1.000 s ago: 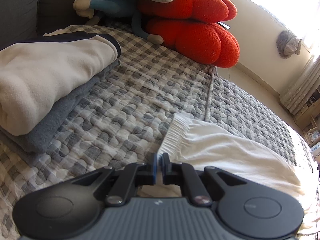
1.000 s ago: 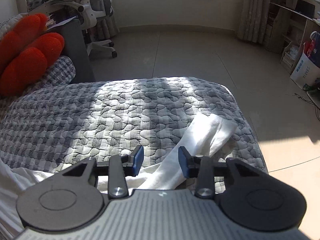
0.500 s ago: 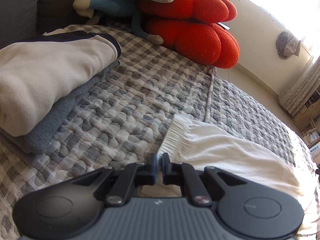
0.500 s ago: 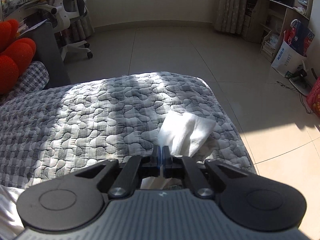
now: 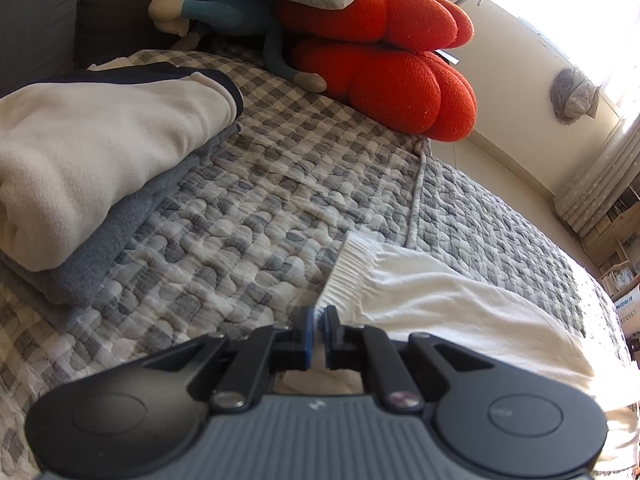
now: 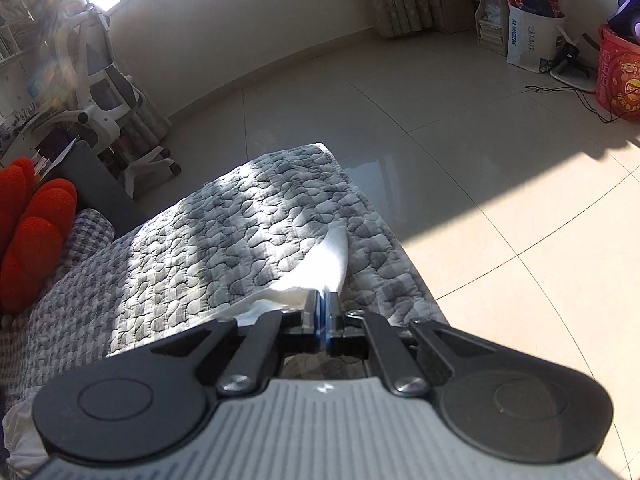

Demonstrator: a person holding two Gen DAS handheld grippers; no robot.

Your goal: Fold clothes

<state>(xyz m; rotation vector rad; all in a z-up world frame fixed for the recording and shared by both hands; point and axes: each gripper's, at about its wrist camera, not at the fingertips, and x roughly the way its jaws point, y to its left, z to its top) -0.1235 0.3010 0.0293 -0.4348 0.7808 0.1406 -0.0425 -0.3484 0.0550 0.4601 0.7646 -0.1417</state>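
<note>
White trousers (image 5: 440,304) with a ribbed elastic waistband lie on a grey quilted bed cover (image 5: 240,232). My left gripper (image 5: 319,314) is shut on the near corner of the waistband, low over the cover. In the right wrist view my right gripper (image 6: 323,300) is shut on the hem end of a white trouser leg (image 6: 324,264) and holds it lifted above the bed's far corner (image 6: 320,160). The cloth between the two grippers is mostly hidden behind the gripper bodies.
A folded stack, cream fleece (image 5: 96,152) on a grey garment (image 5: 120,240), sits at left. Red plush cushions (image 5: 392,64) and a doll (image 5: 208,12) lie at the headboard. Beyond the bed edge are tiled floor (image 6: 460,160), an office chair (image 6: 100,80) and bags (image 6: 532,32).
My right gripper closed on the trouser leg end and lifted it, swinging up and toward the bed's corner. My left gripper stayed shut on the waistband, almost still.
</note>
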